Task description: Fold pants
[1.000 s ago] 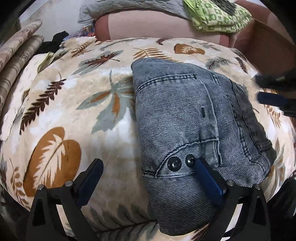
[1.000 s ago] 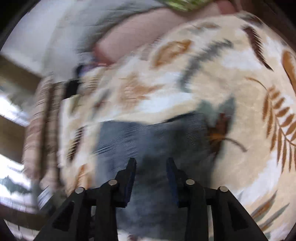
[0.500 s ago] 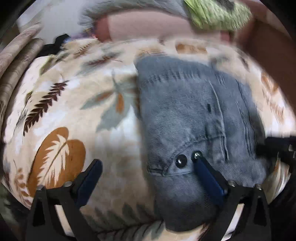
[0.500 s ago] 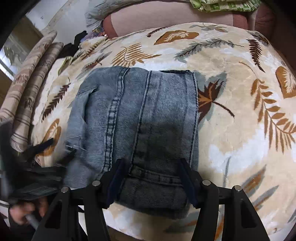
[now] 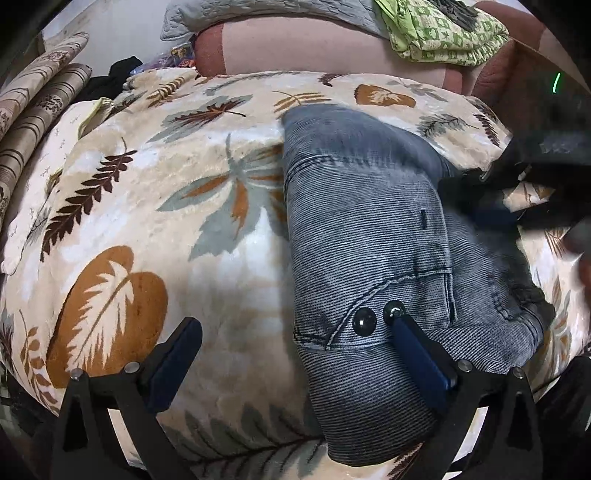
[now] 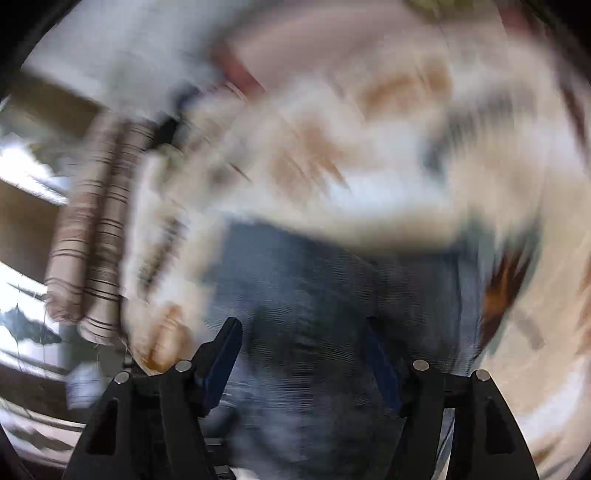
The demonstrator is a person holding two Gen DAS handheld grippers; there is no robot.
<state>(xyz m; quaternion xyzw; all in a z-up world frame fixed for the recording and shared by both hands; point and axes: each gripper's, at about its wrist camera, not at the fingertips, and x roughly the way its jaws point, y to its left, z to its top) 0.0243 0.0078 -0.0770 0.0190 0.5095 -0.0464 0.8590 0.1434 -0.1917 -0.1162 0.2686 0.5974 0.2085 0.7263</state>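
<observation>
The grey-blue denim pants [image 5: 369, 236] lie folded into a compact bundle on a cream blanket with leaf prints [image 5: 147, 206]. My left gripper [image 5: 295, 332] is open and empty, its right finger [image 5: 417, 354] resting on the denim by two dark buttons [image 5: 364, 321], its left finger [image 5: 173, 358] over the blanket. My right gripper [image 6: 303, 350] is open over the pants [image 6: 295, 295] in its own blurred view. It also shows in the left wrist view [image 5: 509, 199] at the bundle's right side, blurred.
A pinkish bolster [image 5: 314, 48] with a grey quilt and a green patterned cloth [image 5: 443, 33] lies behind the blanket. Striped rolled cushions [image 5: 33, 107] stand at the left. Dark clothing [image 5: 114, 74] lies at the back left.
My right gripper swung across the pants and its view is blurred with motion. In the left wrist view it has moved up along the bundle's right side. My left gripper barely moved.
</observation>
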